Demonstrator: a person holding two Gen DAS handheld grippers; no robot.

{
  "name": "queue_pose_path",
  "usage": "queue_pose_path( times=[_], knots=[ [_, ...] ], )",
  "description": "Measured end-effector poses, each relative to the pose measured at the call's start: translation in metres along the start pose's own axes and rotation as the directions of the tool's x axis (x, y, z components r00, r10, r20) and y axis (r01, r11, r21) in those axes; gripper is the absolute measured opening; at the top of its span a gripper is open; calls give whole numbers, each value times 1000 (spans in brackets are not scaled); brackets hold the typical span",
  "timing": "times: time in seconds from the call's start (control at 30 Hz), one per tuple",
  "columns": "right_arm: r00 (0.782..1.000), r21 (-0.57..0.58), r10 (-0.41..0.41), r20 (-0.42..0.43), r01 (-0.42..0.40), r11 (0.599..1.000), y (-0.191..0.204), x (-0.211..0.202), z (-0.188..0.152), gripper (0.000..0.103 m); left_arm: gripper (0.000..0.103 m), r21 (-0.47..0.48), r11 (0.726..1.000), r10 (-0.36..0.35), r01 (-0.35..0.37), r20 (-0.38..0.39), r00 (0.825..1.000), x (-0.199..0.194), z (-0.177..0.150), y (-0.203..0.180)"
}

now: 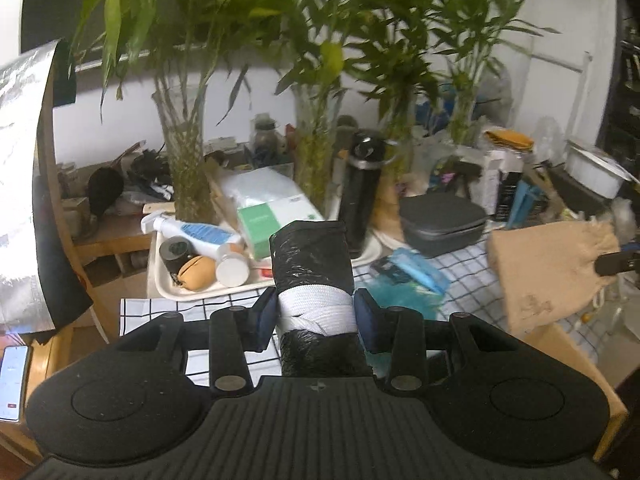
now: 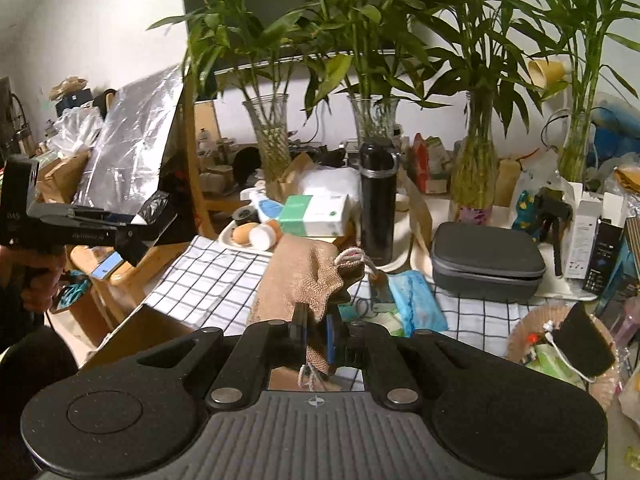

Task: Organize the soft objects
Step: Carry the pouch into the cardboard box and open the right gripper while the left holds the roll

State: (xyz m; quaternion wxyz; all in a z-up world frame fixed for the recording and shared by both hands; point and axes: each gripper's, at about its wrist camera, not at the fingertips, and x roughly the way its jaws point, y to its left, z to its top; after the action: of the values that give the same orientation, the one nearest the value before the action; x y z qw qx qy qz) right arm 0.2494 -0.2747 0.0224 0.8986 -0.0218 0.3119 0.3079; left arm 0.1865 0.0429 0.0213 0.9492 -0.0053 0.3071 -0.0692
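My left gripper [image 1: 316, 316] is shut on a black plastic roll with a white band [image 1: 312, 280], held upright above the checkered cloth [image 1: 160, 312]. My right gripper [image 2: 317, 340] is shut on the rim of a burlap drawstring pouch [image 2: 300, 280], which hangs over the cloth; the pouch also shows at the right of the left wrist view [image 1: 552, 272]. The left gripper's body shows at the left of the right wrist view [image 2: 80, 224], apart from the pouch. A blue packet [image 2: 416, 300] and teal soft items [image 1: 404, 292] lie on the cloth.
A white tray [image 1: 168, 288] holds a spray bottle [image 1: 192, 232], a tan pouch and a jar. A black flask [image 2: 378, 200], a grey zip case [image 2: 486, 264], a tissue pack [image 2: 316, 216] and glass vases with bamboo [image 2: 272, 144] crowd the back. A woven basket [image 2: 524, 332] sits at right.
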Motion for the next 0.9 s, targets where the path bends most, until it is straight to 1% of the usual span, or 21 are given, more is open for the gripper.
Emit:
queue_pose_path(
  times=[0.13,0.27,0.43,0.63,0.7,0.73,0.77,0.8,0.83,0.87,0.9],
  knots=[
    [999,3,35,-4,-35,999,9,-17,-6,11,40,21,1000,-11,10,7,1000,-20,-3,-14],
    [997,18,78,-22,-77,997,18,-25,-16,11,40,26,999,-30,29,5,1000,-36,-10,-25],
    [992,18,111,-53,-111,994,30,-27,-30,11,40,43,998,-51,51,6,999,-52,-24,-38],
    [982,22,168,-80,-167,986,43,-27,-40,12,40,30,996,-79,79,0,997,-66,-34,-42],
    [975,29,196,-102,-194,981,46,-24,-41,15,40,23,996,-88,88,-7,996,-68,-37,-43],
    [971,33,204,-126,-201,979,47,-20,-42,26,40,24,996,-88,88,-11,996,-69,-38,-43],
    [970,27,194,-145,-192,981,48,-16,-44,54,40,26,996,-84,85,-13,996,-71,-41,-45],
    [973,16,166,-158,-166,986,51,-13,-47,70,40,25,996,-83,83,-16,996,-72,-42,-46],
    [978,0,140,-157,-142,990,53,-12,-50,90,40,24,996,-87,87,-19,996,-73,-44,-46],
    [982,-18,125,-143,-129,991,56,-14,-53,96,40,23,996,-91,91,-21,996,-74,-46,-48],
    [984,-29,118,-132,-123,992,57,-15,-55,97,40,24,995,-94,95,-24,995,-75,-48,-48]
  ],
)
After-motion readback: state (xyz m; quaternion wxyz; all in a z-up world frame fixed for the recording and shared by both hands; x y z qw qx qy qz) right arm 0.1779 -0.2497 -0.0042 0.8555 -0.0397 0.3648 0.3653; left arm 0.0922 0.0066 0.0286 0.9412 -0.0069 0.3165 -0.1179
